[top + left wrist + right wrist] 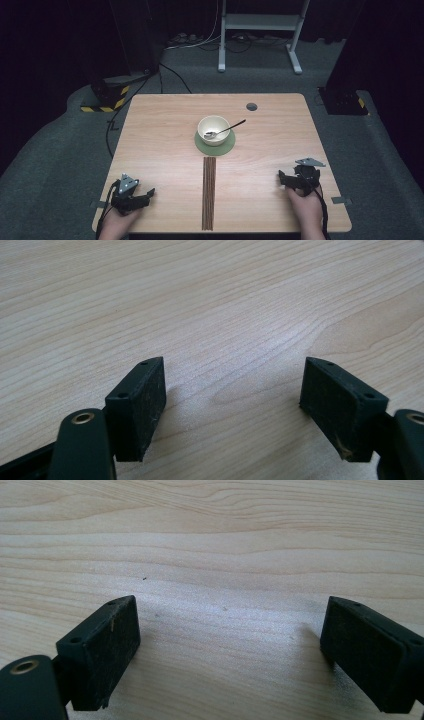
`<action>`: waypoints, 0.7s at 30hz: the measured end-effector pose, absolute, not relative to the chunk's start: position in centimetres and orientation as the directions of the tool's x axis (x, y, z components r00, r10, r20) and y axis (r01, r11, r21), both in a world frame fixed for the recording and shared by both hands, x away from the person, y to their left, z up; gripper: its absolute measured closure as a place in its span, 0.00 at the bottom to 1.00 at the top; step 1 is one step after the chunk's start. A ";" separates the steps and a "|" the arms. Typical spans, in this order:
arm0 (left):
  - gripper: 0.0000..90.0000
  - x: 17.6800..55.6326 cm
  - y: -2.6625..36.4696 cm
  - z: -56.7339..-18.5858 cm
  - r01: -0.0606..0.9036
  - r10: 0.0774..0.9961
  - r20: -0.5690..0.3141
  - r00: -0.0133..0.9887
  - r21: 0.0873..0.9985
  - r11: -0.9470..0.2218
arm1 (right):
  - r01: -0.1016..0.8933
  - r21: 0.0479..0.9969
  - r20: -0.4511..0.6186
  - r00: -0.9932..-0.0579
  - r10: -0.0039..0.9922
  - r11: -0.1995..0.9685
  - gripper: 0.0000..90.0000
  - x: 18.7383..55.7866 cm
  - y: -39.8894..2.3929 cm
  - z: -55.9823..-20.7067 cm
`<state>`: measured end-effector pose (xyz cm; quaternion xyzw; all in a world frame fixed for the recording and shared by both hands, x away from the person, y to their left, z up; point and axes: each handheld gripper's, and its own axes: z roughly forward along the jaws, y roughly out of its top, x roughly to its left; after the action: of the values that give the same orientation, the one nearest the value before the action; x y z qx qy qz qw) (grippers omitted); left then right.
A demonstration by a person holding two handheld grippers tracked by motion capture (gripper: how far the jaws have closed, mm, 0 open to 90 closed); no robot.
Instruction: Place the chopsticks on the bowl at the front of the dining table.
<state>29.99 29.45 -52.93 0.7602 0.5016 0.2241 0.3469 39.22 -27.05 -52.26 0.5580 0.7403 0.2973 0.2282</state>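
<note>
Here one bowl (213, 129) holds one spoon (225, 130); left hand-held gripper (145, 196) and right hand-held gripper (283, 180) both gape empty.

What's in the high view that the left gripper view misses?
High view alone: a cream bowl with a spoon in it, on a green coaster; a bundle of brown sticks lying at the near middle; both hands, and the right gripper, open. Left gripper view alone: a close look at the pads, set wide apart with nothing between them. Both: the left gripper over the bare wooden table.
</note>
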 end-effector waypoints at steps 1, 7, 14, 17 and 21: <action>0.29 30.0 29.4 -52.9 0.607 0.918 -0.008 0.396 0.752 -0.256 | 0.691 0.695 -0.005 -0.275 0.962 0.201 0.10 39.2 -27.1 -52.3; 0.29 30.0 29.5 -52.9 0.606 0.917 -0.007 0.399 0.753 -0.258 | 0.678 0.708 -0.011 -0.267 0.964 0.196 0.10 39.2 -27.0 -52.4; 0.29 30.0 29.4 -52.9 0.606 0.918 -0.007 0.398 0.753 -0.257 | 0.675 0.711 -0.006 -0.274 0.962 0.197 0.10 39.2 -27.2 -52.4; 0.29 30.0 29.4 -52.9 0.607 0.918 -0.008 0.397 0.752 -0.256 | 0.679 0.709 -0.005 -0.264 0.965 0.190 0.10 39.1 -27.1 -52.4; 0.29 30.1 29.4 -52.9 0.607 0.917 -0.009 0.398 0.752 -0.256 | 0.688 0.696 -0.004 -0.280 0.960 0.204 0.12 38.9 -26.9 -52.2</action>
<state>30.06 29.45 -52.93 0.7605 0.5011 0.2233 0.3475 38.92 -26.88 -52.20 0.5554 0.7418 0.2996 0.2268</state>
